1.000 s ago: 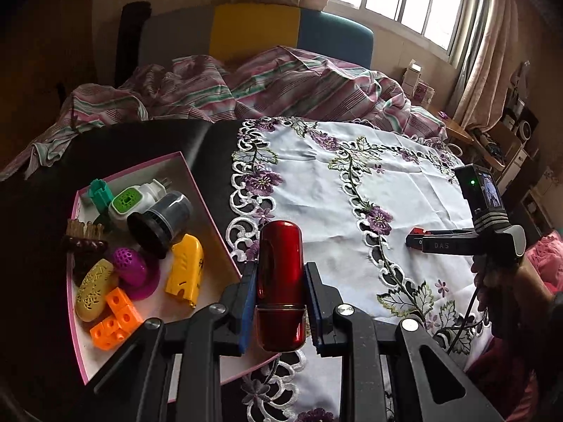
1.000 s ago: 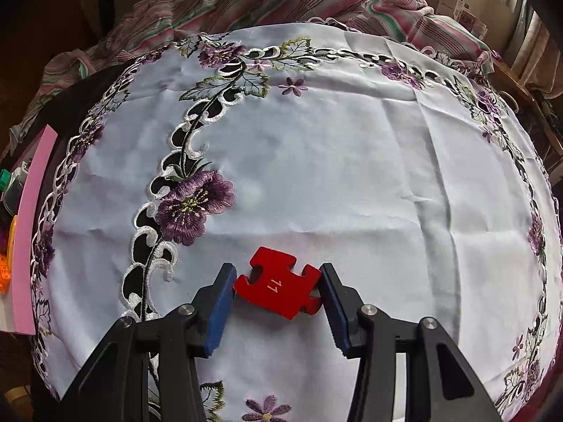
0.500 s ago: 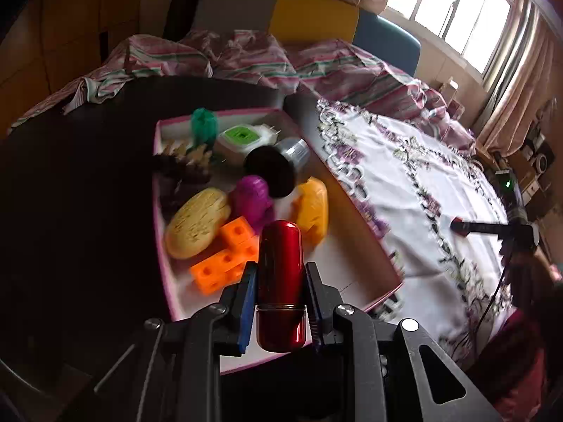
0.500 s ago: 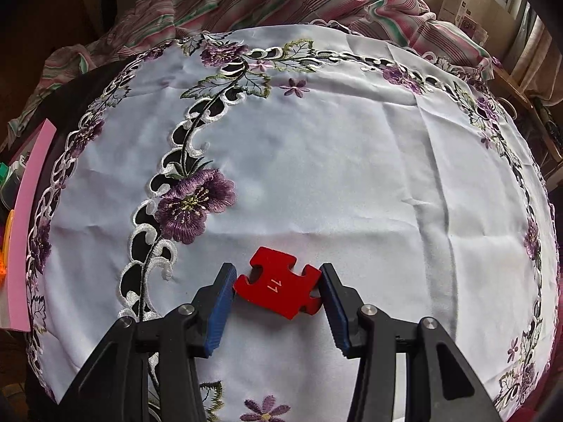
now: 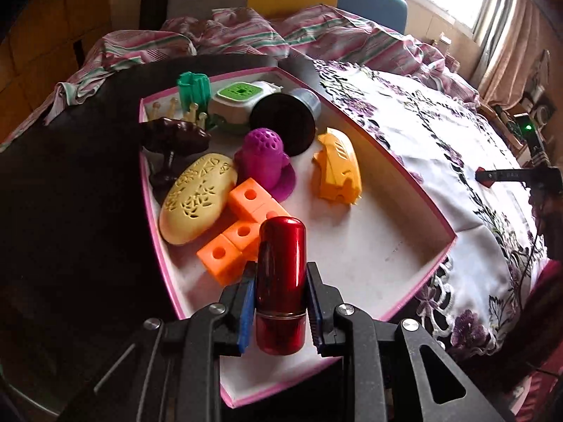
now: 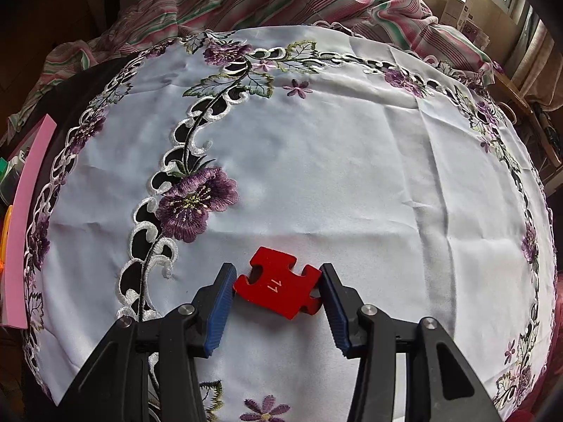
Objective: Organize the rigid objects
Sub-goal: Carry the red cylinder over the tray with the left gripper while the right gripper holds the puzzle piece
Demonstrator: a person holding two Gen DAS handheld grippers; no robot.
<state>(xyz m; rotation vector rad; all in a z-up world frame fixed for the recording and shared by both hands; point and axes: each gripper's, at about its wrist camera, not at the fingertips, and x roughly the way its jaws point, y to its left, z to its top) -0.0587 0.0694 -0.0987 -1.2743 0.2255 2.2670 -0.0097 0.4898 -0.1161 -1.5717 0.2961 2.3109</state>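
My left gripper (image 5: 280,311) is shut on a glossy red capsule-shaped case (image 5: 280,281), held over the near part of the pink-rimmed tray (image 5: 415,302). The tray holds orange linked cubes (image 5: 239,232), a yellow oval case (image 5: 197,197), a purple perforated piece (image 5: 265,158), a yellow-orange shell (image 5: 337,165), a dark-ended cylinder (image 5: 285,123), a green-and-white plug device (image 5: 242,100) and a teal piece (image 5: 193,88). My right gripper (image 6: 277,290) is shut on a red puzzle-shaped block marked 11 (image 6: 278,286), low over the white embroidered tablecloth (image 6: 334,158).
A dark brown comb-like item (image 5: 172,137) lies at the tray's left edge. Striped bedding (image 5: 246,35) is heaped behind the table. The tray's pink wall (image 6: 24,218) shows at the left in the right wrist view. The right gripper (image 5: 510,176) also appears far right.
My left gripper has carried the red case leftward from over the tablecloth to above the tray and come lower over it. The right gripper and its red block have stayed put.
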